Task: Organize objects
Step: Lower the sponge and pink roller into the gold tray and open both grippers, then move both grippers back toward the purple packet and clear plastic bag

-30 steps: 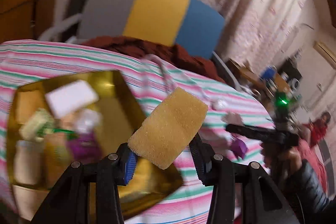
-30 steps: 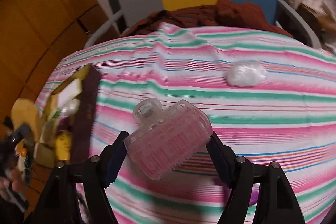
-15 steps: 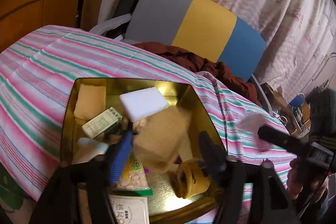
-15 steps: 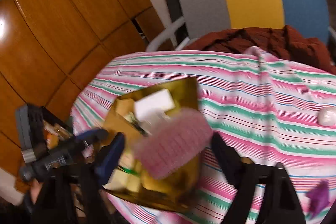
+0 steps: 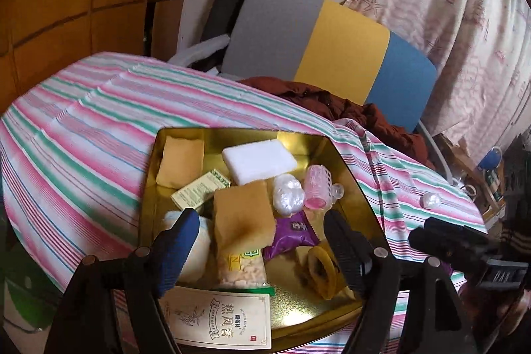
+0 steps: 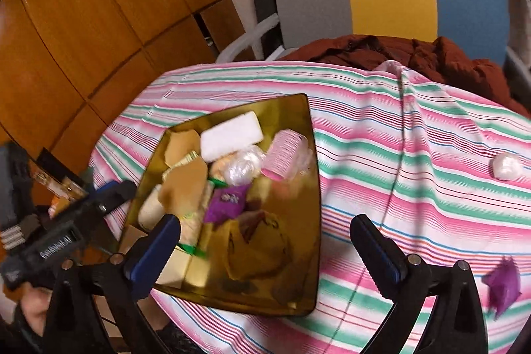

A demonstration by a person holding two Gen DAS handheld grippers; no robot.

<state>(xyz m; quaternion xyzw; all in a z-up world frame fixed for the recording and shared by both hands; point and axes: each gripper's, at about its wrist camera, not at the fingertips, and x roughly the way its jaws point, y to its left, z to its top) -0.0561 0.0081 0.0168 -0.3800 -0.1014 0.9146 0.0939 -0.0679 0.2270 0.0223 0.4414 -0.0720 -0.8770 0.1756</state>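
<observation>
Here, in the left wrist view, the left claw (image 5: 255,241) hangs released and empty over the near half of the gold metal tray (image 5: 345,155), which sits on the striped pink, green and white cloth of the desk (image 5: 83,128). Inside the tray, a tan sponge block (image 5: 244,214) lies at the centre, a white foam block (image 5: 259,161) at 12 o'clock, a pink plastic hair roller (image 5: 317,186) at 2 o'clock, a clear crumpled wrap ball (image 5: 288,194) just beside it, a purple snack packet (image 5: 293,233) at 4 o'clock, a yellow fabric ring (image 5: 322,267) at 5 o'clock, and a second tan sponge (image 5: 181,161) at 10 o'clock.

In the right wrist view, the right claw (image 6: 265,246) is likewise released and empty, above the tray's near right rim. On the cloth outside the tray, a white wrap ball (image 6: 507,165) lies at 3 o'clock and a purple packet (image 6: 502,286) at 4 o'clock.
</observation>
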